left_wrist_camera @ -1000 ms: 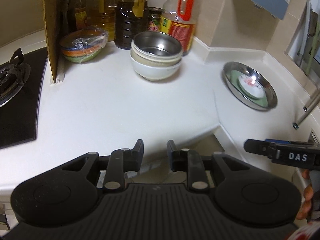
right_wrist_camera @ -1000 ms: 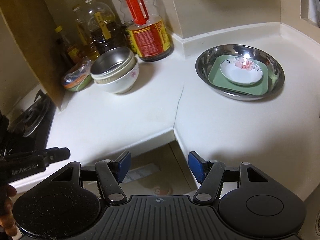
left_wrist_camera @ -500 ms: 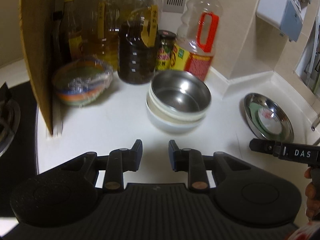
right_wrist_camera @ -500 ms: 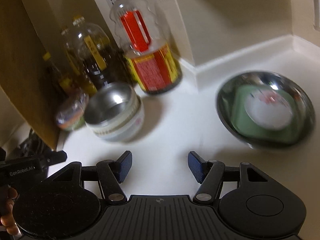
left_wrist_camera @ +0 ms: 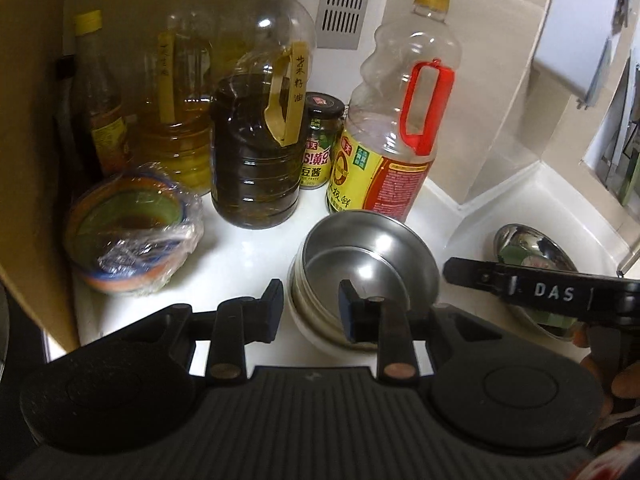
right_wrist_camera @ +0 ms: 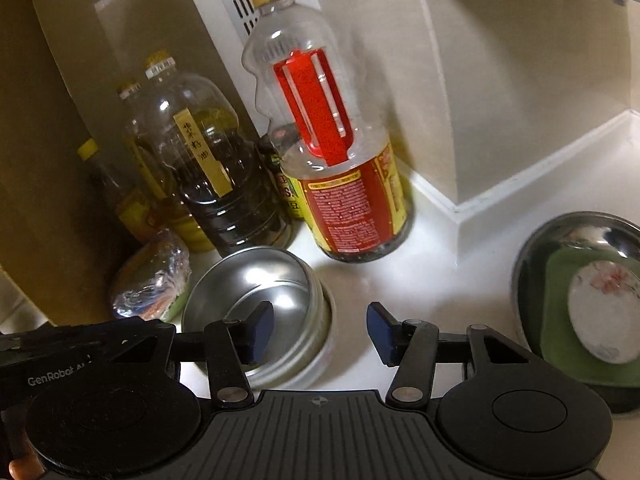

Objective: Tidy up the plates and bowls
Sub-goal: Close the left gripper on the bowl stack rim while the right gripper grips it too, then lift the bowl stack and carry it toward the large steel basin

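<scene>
A steel bowl [left_wrist_camera: 368, 256] sits nested on top of white bowls [left_wrist_camera: 316, 336] on the white counter; it also shows in the right wrist view [right_wrist_camera: 260, 284]. My left gripper [left_wrist_camera: 310, 312] is open and straddles the stack's near left rim, one finger outside, one over the steel bowl. My right gripper [right_wrist_camera: 320, 332] is open and straddles the stack's right rim. A steel basin [right_wrist_camera: 560, 236] at the right holds a green plate [right_wrist_camera: 560, 340] and a small white flowered dish [right_wrist_camera: 604, 312]. A plastic-wrapped coloured bowl [left_wrist_camera: 132, 236] stands at the left.
Oil and sauce bottles [left_wrist_camera: 256, 152] and a red-handled bottle [left_wrist_camera: 400, 128] stand close behind the bowls against the wall. A cardboard panel [left_wrist_camera: 28, 120] walls off the left. The right gripper's body [left_wrist_camera: 552, 292] reaches in beside the bowls.
Both grippers have moved forward and down to the bowl stack, which now lies between their fingers. Both stay open.
</scene>
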### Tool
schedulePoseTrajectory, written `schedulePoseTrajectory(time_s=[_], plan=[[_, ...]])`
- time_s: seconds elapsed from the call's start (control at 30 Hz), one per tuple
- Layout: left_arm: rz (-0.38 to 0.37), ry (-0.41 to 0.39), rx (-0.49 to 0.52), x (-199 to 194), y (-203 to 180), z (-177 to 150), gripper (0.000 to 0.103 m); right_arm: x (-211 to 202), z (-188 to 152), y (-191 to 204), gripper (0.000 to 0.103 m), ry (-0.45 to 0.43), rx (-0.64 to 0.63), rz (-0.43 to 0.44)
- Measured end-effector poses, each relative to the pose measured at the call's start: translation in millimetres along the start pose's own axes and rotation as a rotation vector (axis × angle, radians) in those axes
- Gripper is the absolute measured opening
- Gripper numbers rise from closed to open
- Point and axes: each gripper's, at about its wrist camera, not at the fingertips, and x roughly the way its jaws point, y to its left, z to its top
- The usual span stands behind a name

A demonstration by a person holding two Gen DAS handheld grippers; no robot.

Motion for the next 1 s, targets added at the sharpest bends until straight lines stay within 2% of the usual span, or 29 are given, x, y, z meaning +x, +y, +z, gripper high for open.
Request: schedulePoseTrajectory(time_s=[0.37,0.5,0.63,0.8,1.0], plan=[[-0.003,0.085,0.016,44,5,20,0.026,50,8,9,0.051,0.089,-0.008,-0.058],[0.008,0.116,0.017,57,9,20,0.026,61,9,10,0.043,0.119,-0.008,-0.079],[-0.008,0.132,0.020,63,11,19,0.026,66,9,9,0.038,0.126,-0.002,-0.082],[-0.028,0.143,0.031,68,9,18,0.026,70,10,8,0.027,0.134,-0.002,-0.082],[-0.020,0.141,0.048,69,7,17,0.025,71,10,7,0.021,0.141,-0.015,-0.089]])
